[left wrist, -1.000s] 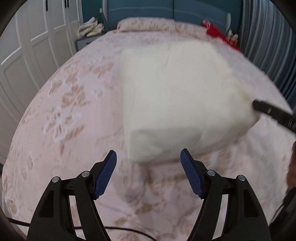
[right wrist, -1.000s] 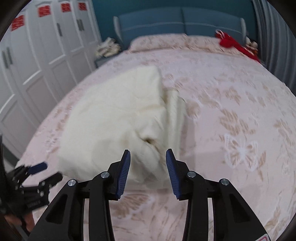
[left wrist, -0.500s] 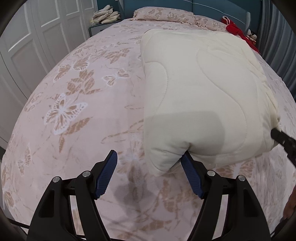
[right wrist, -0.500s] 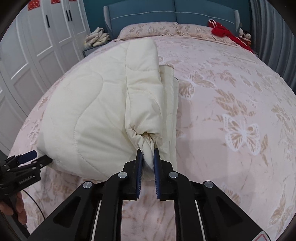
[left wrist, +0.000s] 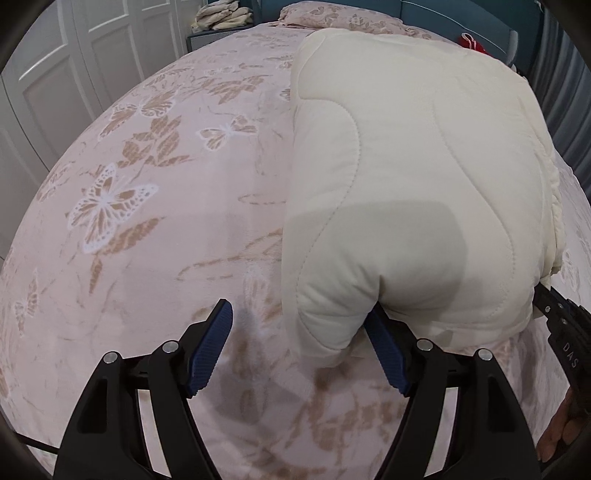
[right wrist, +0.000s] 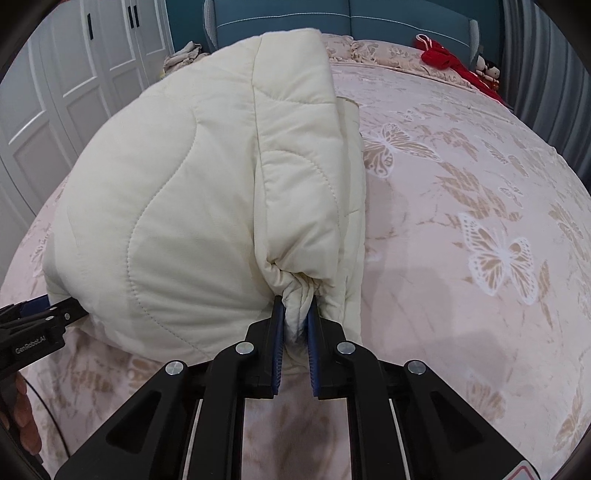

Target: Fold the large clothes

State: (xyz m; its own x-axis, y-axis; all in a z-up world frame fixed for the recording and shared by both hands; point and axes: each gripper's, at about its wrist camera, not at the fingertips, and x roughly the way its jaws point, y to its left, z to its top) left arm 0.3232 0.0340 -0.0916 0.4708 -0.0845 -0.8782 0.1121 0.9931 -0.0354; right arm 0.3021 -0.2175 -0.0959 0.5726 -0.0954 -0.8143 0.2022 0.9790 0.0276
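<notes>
A cream quilted padded garment (left wrist: 413,192) lies folded on the pink butterfly-patterned bed. My left gripper (left wrist: 301,341) is open, its jaws wide apart around the garment's near left corner, which pokes between them. In the right wrist view the same garment (right wrist: 192,206) fills the left half. My right gripper (right wrist: 295,325) is shut on a bunched edge of the garment at its near right corner. The right gripper also shows at the right edge of the left wrist view (left wrist: 565,332), and the left gripper at the left edge of the right wrist view (right wrist: 33,325).
The bed cover (right wrist: 480,229) spreads to the right of the garment and to its left (left wrist: 147,206). White wardrobe doors (left wrist: 55,85) stand at the left. A blue headboard (right wrist: 351,22), a red item (right wrist: 443,55) and a pile of cloth (left wrist: 221,14) are at the far end.
My right gripper closed on the garment's bunched edge. My left gripper moved forward until the garment's near corner sits between its open jaws. The garment now looks closer in both views.
</notes>
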